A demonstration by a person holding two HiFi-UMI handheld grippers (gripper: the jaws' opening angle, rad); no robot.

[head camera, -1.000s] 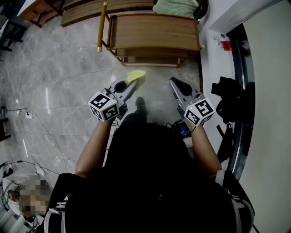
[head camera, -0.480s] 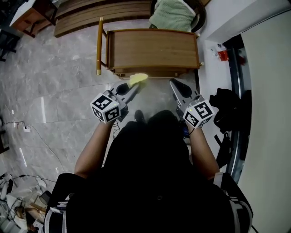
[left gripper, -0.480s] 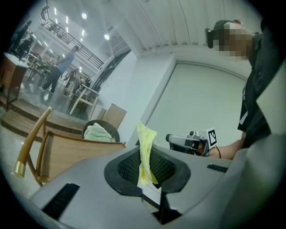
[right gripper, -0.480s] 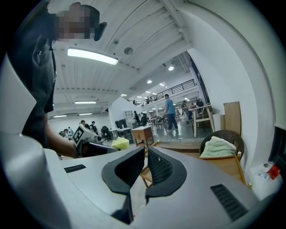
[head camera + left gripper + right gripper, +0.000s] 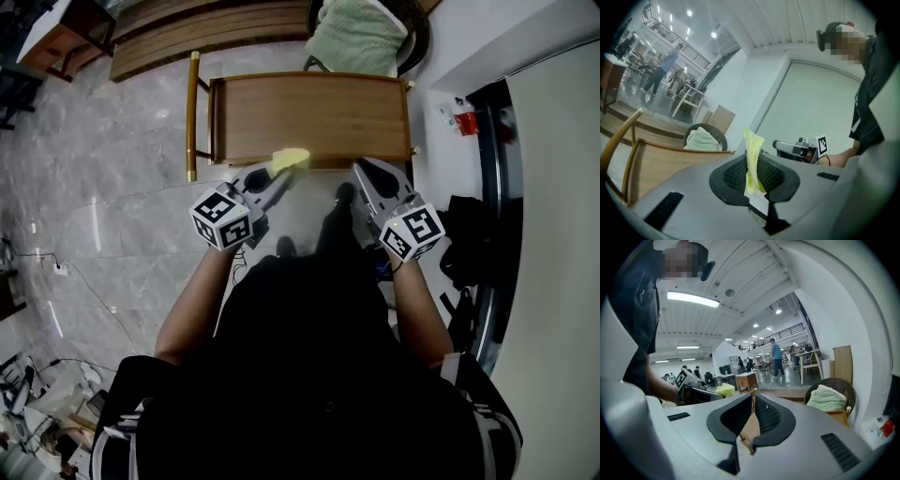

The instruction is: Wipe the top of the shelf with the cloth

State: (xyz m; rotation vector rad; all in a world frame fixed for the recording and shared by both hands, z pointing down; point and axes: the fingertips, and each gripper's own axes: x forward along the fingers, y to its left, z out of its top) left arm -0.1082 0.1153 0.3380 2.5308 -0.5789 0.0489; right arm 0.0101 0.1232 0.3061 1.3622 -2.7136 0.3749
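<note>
The wooden shelf top [image 5: 309, 117] lies just ahead of both grippers. My left gripper [image 5: 279, 176] is shut on a yellow cloth [image 5: 289, 159], which hangs over the shelf's near edge. In the left gripper view the cloth [image 5: 753, 157] stands up as a pinched fold between the jaws [image 5: 752, 180], with the shelf's wood [image 5: 661, 159] to the left. My right gripper [image 5: 362, 171] sits at the shelf's near right corner, its jaws together with nothing in them [image 5: 753, 408]. The left gripper with the cloth [image 5: 725, 390] shows in the right gripper view.
A wicker basket holding a green towel [image 5: 361, 37] stands behind the shelf on the right. A wooden rail [image 5: 191, 117] runs along the shelf's left side. A white wall and a dark door frame [image 5: 492, 141] are at the right. The floor [image 5: 94, 187] is grey marble.
The person has stepped toward the shelf. Both grippers have come from over the floor to the shelf's near edge, the cloth still in the left one.
</note>
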